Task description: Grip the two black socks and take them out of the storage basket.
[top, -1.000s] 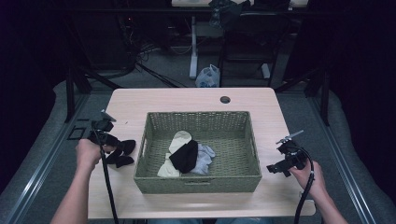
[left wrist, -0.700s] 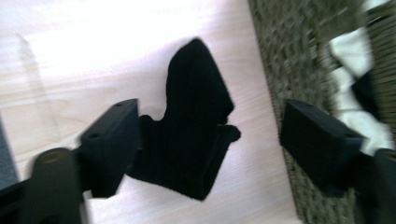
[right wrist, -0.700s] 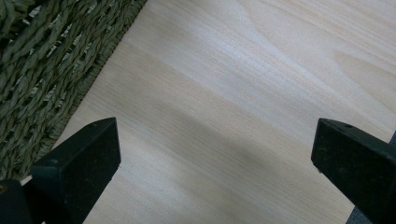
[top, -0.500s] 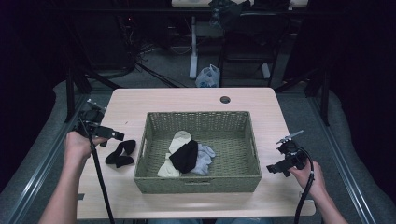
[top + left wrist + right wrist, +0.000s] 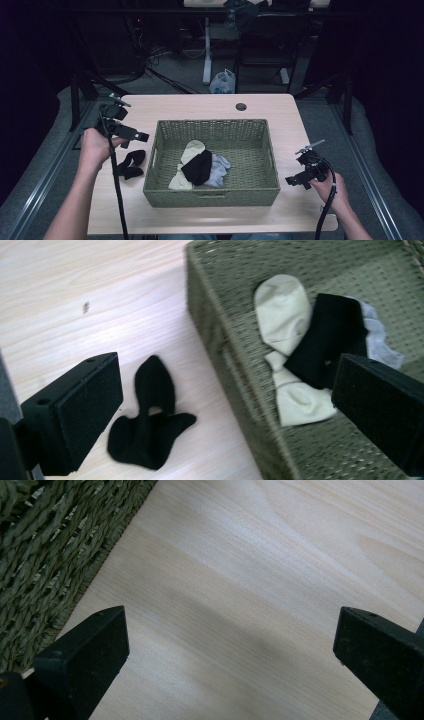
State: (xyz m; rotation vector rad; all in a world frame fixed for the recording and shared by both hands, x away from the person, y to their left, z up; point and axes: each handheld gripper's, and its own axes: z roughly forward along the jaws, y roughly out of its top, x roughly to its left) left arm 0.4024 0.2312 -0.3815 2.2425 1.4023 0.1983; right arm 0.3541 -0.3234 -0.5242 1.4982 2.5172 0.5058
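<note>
A green woven basket (image 5: 212, 162) sits mid-table holding a cream sock (image 5: 186, 159), a black sock (image 5: 198, 167) laid over it and a pale grey-blue sock (image 5: 218, 168) to the right, while a second black sock (image 5: 131, 165) lies on the table just beside the basket's left wall. The left gripper (image 5: 131, 134) is held above the table's left edge, jaws wide apart and empty, angled toward the basket. The right gripper (image 5: 299, 181), near the basket's right near corner, is also spread open over bare wood. The person's forearms are cut off at the bottom edge. The light wood table (image 5: 195, 106) stands in a dim room; a white plastic bag (image 5: 223, 81) sits on the floor beyond it.
</note>
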